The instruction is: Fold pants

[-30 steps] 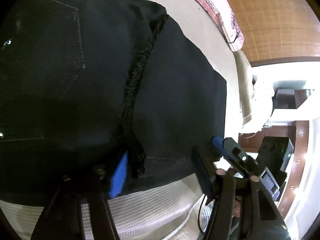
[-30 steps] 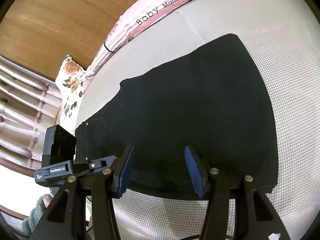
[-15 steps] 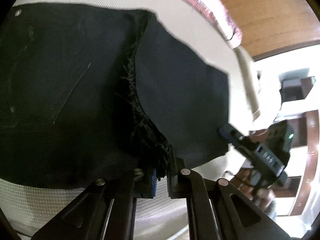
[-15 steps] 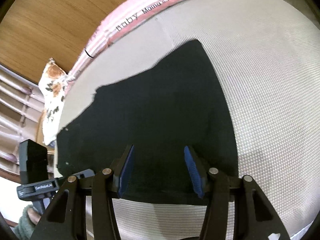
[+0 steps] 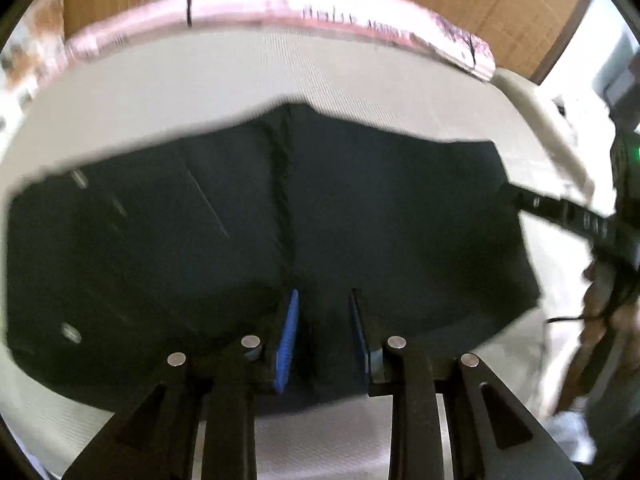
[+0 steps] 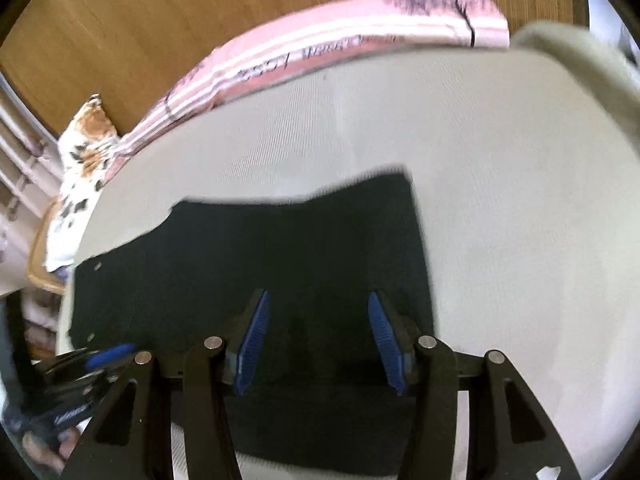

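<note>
Since the earlier frames both grippers sit further back from the folded black denim pants (image 5: 200, 248), and the left gripper (image 5: 322, 312), which was pinched on the frayed hem fold half a second ago, has just been opening again. Its blue-padded jaws now stand narrowly apart with no fabric clamped; the near edge of the pants shows through the gap, below the fingertips.

Left wrist view, left to right: metal rivets and a pocket stitch line on the left half of the pants, a dark frayed seam running down the middle toward the left gripper, smooth dark cloth on the right half. Pants lie flat on the beige woven mattress surface (image 5: 160, 92). At far right the right gripper's black body (image 5: 576, 216) enters, held by a person's hand (image 5: 600, 320). Motion blur throughout.

Right wrist view, left to right: floral cushion (image 6: 84, 152) by the wooden floor (image 6: 160, 28), the other gripper low at left (image 6: 92, 364), then the pants (image 6: 280, 248) ahead of and beneath the right gripper (image 6: 316, 312). Right gripper's jaws are about half apart, empty, hovering over the pants' near edge; contact with fabric cannot be told. Pink striped printed blanket (image 6: 320, 48) lies along the far mattress edge, well apart from the pants.
</note>
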`<state>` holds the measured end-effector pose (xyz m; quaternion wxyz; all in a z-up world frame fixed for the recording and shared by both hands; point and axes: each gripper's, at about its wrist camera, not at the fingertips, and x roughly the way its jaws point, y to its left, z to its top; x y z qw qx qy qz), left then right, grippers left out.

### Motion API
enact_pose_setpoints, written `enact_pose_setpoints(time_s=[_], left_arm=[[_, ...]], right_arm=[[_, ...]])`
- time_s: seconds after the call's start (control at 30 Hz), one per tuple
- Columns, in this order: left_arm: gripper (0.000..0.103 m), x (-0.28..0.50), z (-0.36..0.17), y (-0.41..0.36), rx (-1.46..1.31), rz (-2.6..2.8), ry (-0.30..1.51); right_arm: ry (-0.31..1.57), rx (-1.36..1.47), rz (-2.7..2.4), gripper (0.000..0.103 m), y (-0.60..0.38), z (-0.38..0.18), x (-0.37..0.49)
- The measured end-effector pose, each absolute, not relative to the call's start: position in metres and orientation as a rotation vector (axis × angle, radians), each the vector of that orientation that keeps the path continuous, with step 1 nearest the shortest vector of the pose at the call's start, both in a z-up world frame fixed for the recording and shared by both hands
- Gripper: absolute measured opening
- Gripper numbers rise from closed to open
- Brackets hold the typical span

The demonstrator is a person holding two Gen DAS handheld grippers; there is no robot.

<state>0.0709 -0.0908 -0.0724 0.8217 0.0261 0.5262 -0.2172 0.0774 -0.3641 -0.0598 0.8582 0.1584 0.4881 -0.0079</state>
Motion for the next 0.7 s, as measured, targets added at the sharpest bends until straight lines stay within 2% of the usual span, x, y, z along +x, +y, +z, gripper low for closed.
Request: enact_pose_setpoints(time_s=[0.17,0.4,0.7], left_arm=[[0.042,0.065,-0.071,-0.107,0.152,-0.523,1.041],[0.042,0.066,-0.108,-0.125,0.230,-0.553,1.133],[0.047,0.065,-0.110,-0.125,0.236,-0.547,1.088]], right_arm=[[1.020,0.225,-0.088,0.044,-0.371,-0.066,0.114],[1.030,0.073,-0.147,0.045,-0.367,-0.083,0.132],[1.053,0.100,-0.132,0.045,-0.365,-0.085,0.105]])
